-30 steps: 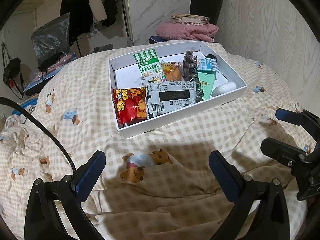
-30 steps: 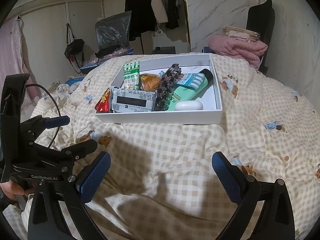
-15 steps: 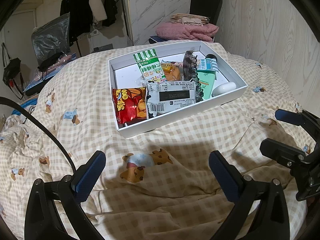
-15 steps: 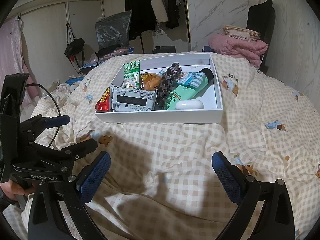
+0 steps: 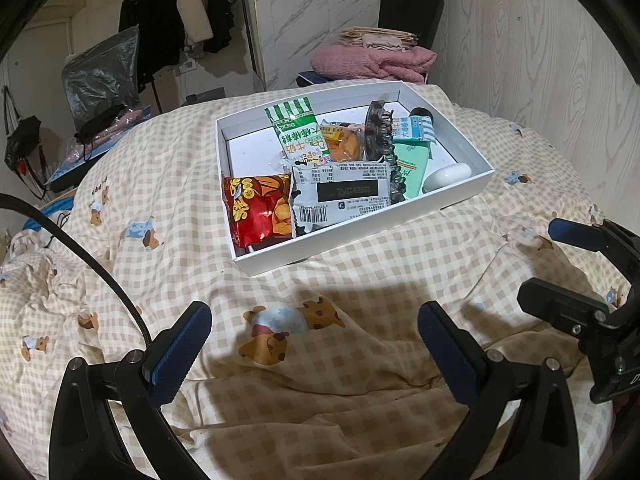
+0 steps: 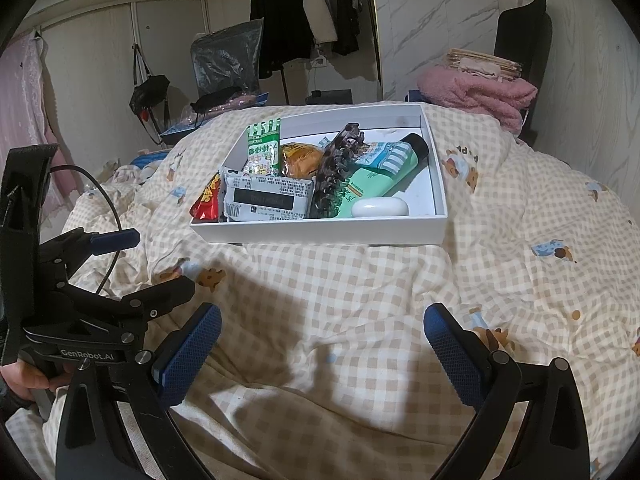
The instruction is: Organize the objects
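Note:
A white box point(image 5: 360, 236) point(image 6: 320, 236) sits on a checked bedspread. It holds a red snack bag point(image 5: 258, 210), a black-and-white packet point(image 5: 342, 196) point(image 6: 268, 200), a green-and-white packet point(image 5: 298, 132) point(image 6: 262, 150), an orange snack point(image 5: 340, 146) point(image 6: 300, 160), a dark hair claw point(image 5: 378, 132) point(image 6: 336, 168), a green tube point(image 5: 410, 156) point(image 6: 384, 168) and a white soap-like oval point(image 5: 446, 176) point(image 6: 380, 207). My left gripper point(image 5: 314, 344) and right gripper point(image 6: 322, 344) are both open and empty, low over the bedspread in front of the box.
The bedspread point(image 5: 360, 360) is rumpled, with bear prints. Folded pink blankets point(image 5: 372, 62) lie on a black chair behind the box. A clothes rack point(image 6: 308, 12) and bags stand at the back. A wood-grain wall runs along the right.

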A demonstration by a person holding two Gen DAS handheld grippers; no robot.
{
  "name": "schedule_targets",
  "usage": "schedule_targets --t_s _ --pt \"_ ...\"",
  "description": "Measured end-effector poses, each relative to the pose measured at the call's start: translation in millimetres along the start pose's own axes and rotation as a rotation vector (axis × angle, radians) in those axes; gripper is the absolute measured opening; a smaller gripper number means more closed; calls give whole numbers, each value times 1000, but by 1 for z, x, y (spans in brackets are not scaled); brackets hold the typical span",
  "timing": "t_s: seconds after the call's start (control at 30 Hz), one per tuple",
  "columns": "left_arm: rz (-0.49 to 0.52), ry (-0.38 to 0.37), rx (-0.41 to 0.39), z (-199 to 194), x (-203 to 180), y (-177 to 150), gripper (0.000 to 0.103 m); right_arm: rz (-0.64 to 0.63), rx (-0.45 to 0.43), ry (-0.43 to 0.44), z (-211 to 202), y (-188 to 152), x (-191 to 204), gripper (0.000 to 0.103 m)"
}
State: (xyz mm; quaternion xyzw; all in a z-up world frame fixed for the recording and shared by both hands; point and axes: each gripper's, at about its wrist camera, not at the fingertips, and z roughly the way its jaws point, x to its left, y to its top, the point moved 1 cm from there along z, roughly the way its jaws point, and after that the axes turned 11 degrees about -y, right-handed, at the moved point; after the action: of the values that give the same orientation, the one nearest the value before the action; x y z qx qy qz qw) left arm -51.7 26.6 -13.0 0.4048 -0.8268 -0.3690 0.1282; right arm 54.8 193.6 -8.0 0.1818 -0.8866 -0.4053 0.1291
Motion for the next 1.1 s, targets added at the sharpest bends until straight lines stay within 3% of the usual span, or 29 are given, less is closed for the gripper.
schedule_targets --t_s 1.1 --pt "-12 9 -25 -3 4 1 103 0 1 2 0 0 1 102"
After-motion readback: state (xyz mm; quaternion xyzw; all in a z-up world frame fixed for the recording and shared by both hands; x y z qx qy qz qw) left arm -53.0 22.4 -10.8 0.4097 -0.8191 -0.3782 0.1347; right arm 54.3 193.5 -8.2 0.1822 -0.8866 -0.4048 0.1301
